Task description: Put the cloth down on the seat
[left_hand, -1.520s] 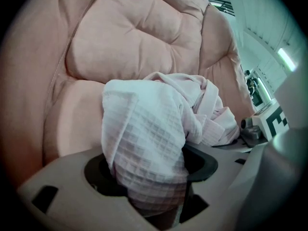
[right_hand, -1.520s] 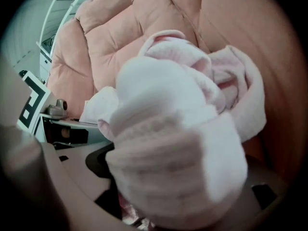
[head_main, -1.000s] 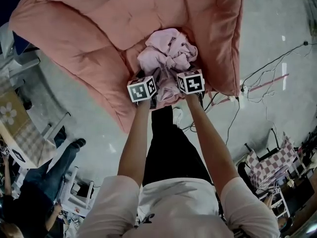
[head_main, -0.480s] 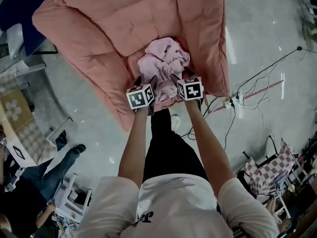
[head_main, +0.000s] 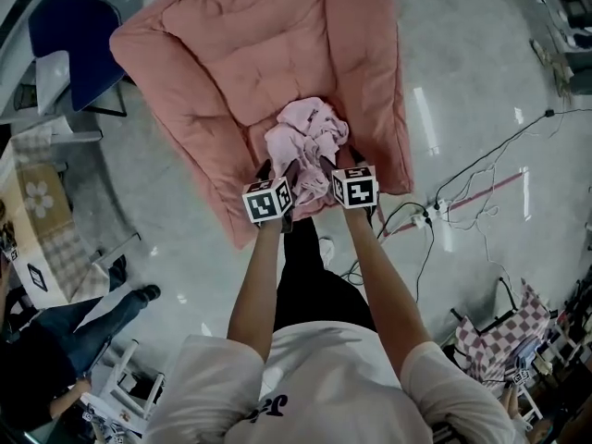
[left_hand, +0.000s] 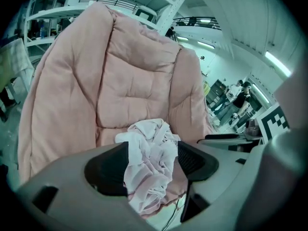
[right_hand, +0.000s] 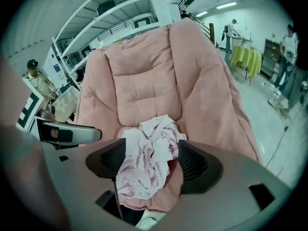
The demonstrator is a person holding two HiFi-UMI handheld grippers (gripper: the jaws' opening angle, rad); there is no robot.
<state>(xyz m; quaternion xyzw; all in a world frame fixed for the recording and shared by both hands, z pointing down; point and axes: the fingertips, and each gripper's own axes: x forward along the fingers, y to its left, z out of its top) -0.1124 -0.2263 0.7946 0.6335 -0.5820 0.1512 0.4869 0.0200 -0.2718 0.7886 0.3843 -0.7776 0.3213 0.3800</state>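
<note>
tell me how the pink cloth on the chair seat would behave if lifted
Probably floppy: the cloth lies in a crumpled heap of soft folds on the seat of the armchair, so it would likely droop and unfurl from one pinch. It looks thin, so likely light. Pushed, it would probably bunch up rather than roll.

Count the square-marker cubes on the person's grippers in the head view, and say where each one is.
2. One cube tops the left gripper, at the front of the pink seat; the other tops the right gripper, beside it. None seems hidden.
</note>
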